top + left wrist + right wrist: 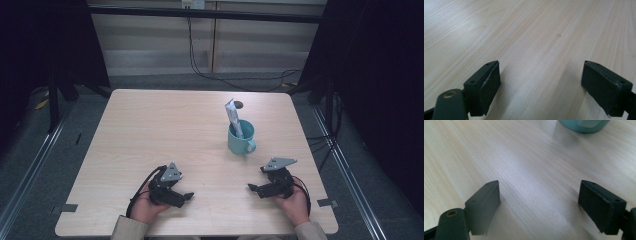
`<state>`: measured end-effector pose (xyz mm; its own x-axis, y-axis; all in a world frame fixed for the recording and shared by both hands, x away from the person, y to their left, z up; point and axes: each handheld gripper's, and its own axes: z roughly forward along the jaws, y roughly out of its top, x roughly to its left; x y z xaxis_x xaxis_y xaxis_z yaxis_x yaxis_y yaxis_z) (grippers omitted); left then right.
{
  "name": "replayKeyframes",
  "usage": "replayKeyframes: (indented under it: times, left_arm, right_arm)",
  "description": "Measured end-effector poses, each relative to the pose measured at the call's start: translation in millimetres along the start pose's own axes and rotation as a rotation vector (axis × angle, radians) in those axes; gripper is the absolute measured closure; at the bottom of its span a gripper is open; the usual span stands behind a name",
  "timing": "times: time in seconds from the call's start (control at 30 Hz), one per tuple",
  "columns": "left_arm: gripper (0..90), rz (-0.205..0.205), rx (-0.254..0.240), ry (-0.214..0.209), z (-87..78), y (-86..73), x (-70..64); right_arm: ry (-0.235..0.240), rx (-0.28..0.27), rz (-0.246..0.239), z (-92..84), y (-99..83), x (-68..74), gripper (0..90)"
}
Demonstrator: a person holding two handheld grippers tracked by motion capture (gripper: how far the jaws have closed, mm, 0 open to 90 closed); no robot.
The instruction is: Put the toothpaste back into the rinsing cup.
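A teal mug stands right of the table's centre, handle toward the front. A white and blue packet sticks up out of it, leaning back and left. My left gripper rests low at the front left of the table, held in a hand, jaws wide apart over bare wood. My right gripper lies at the front right, also open with nothing between its jaws. The mug's base shows at the top edge of the right gripper view.
The light wooden table has a small dark round spot behind the mug. Grey tape tabs mark the front corners. Dark curtains and metal rails flank the table; cables run across the floor beyond the far edge.
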<state>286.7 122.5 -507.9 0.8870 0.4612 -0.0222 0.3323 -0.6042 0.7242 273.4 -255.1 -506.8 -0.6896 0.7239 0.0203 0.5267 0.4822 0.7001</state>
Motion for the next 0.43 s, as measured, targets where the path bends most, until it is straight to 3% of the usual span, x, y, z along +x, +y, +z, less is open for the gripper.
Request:
replayKeyframes:
  times: [0.43]
  left_arm:
    - [15.4, -0.001, -0.004, -0.001, 0.3, -0.2, 0.0]
  right_arm:
    - [-0.008, -0.036, 0.016, -1.0, -6.2, 0.3, 16.6]
